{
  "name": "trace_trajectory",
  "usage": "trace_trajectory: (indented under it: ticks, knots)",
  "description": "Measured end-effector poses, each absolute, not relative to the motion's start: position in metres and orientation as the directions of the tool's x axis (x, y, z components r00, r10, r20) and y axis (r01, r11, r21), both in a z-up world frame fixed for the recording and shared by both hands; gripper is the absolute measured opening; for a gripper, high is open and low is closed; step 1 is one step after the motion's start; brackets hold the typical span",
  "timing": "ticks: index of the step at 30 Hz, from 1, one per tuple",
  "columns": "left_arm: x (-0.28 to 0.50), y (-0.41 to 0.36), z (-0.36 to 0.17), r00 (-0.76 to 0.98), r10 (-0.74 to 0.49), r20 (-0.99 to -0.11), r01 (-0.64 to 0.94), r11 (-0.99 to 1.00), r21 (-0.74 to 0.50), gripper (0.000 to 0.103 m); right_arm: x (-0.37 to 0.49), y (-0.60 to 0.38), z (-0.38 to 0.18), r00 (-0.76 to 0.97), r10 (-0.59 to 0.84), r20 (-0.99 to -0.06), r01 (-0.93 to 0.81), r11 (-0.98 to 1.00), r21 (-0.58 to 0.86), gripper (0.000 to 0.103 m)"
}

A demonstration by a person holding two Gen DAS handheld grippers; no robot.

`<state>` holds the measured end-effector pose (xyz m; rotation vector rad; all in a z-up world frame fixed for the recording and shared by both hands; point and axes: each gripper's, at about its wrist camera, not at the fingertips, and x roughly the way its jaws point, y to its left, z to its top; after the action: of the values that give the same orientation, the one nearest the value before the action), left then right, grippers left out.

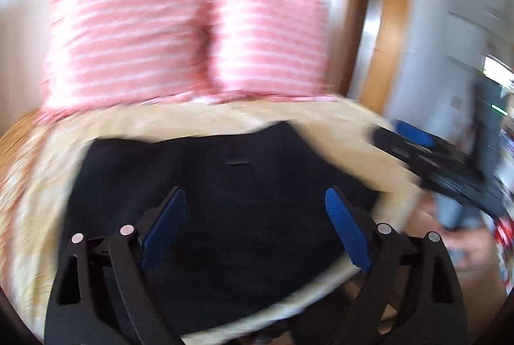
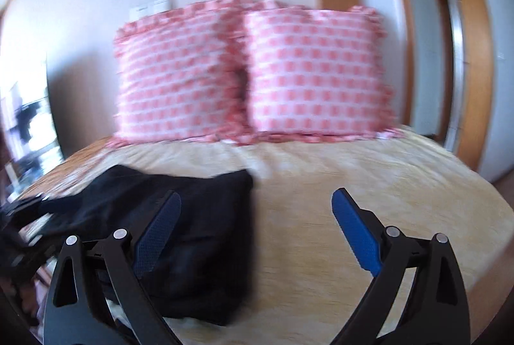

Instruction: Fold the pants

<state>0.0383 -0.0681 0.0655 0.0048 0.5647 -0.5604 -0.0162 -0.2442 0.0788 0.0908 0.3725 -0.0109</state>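
a: in your left wrist view, where are the black pants (image 1: 225, 184) from your left gripper (image 1: 257, 210)?

b: directly under and ahead of it. the pants lie as a dark folded block on the cream bedspread (image 1: 321, 126), and the blue pads stand wide, with only cloth seen behind the gap, nothing pinched. your right gripper (image 1: 427, 158) shows at the right side, beyond the right edge of the pants; from here i cannot tell how its jaws stand.

a: and in your right wrist view?

b: there the pants (image 2: 192, 223) lie to the left of your right gripper (image 2: 257, 216). its jaws are wide and empty; the left pad hangs over the right border of the cloth, the right pad over bare bedspread (image 2: 353, 178). the two pink checked pillows (image 2: 253, 72) stand far behind, well apart from the pants.

a: so which hand is nearer?

b: i judge your left one, it is centred over the block. the long side seems to run from you toward the pillows, so the next fold probably goes along that line.
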Motion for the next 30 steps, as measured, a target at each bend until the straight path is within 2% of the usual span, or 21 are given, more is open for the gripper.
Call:
trace_trajectory:
  ticks: [3, 6, 10, 13, 15, 19, 21, 25, 28, 30]
  knots:
    - [0.06, -0.041, 0.055, 0.718, -0.427, -0.55, 0.404, 0.899, -0.171, 0.089, 0.01, -0.213, 0.069, 0.907, 0.103, -0.408, -0.086, 0.995, 0.059, 0.097]
    - [0.064, -0.032, 0.051, 0.728, -0.394, -0.56, 0.377, 0.914, -0.154, 0.089, 0.028, -0.196, 0.055, 0.878, 0.148, -0.456, -0.144, 0.989, 0.044, 0.097]
    - [0.067, -0.029, 0.038, 0.707, -0.373, -0.601, 0.372, 0.919, -0.133, 0.089, 0.039, -0.197, 0.031, 0.825, 0.159, -0.543, -0.137, 0.987, 0.081, 0.097]
    - [0.07, -0.026, 0.02, 0.663, -0.382, -0.644, 0.364, 0.916, -0.17, 0.089, 0.046, -0.201, 0.0, 0.752, 0.119, -0.649, -0.09, 0.993, 0.078, 0.097]
    - [0.064, -0.026, 0.012, 0.664, -0.379, -0.644, 0.37, 0.916, -0.157, 0.089, 0.037, -0.196, -0.008, 0.767, 0.081, -0.636, -0.087, 0.996, 0.023, 0.097]
    - [0.056, -0.034, 0.004, 0.699, -0.331, -0.634, 0.377, 0.924, -0.066, 0.09, 0.034, -0.195, -0.008, 0.768, 0.077, -0.635, -0.081, 0.996, 0.023, 0.097]
    - [0.057, -0.034, 0.004, 0.698, -0.342, -0.629, 0.383, 0.921, -0.077, 0.094, 0.034, -0.203, -0.001, 0.762, 0.122, -0.636, -0.107, 0.992, 0.063, 0.097]
    - [0.056, -0.034, 0.003, 0.702, -0.356, -0.616, 0.395, 0.915, -0.079, 0.098, 0.034, -0.25, 0.028, 0.816, 0.153, -0.558, -0.051, 0.98, 0.193, 0.097]
    - [0.056, -0.036, 0.003, 0.704, -0.361, -0.612, 0.398, 0.914, -0.082, 0.101, 0.065, -0.294, 0.028, 0.763, 0.2, -0.615, 0.014, 0.946, 0.325, 0.098]
    - [0.056, -0.036, 0.003, 0.703, -0.365, -0.611, 0.398, 0.913, -0.087, 0.101, 0.083, -0.306, 0.017, 0.72, 0.225, -0.657, 0.032, 0.934, 0.355, 0.098]
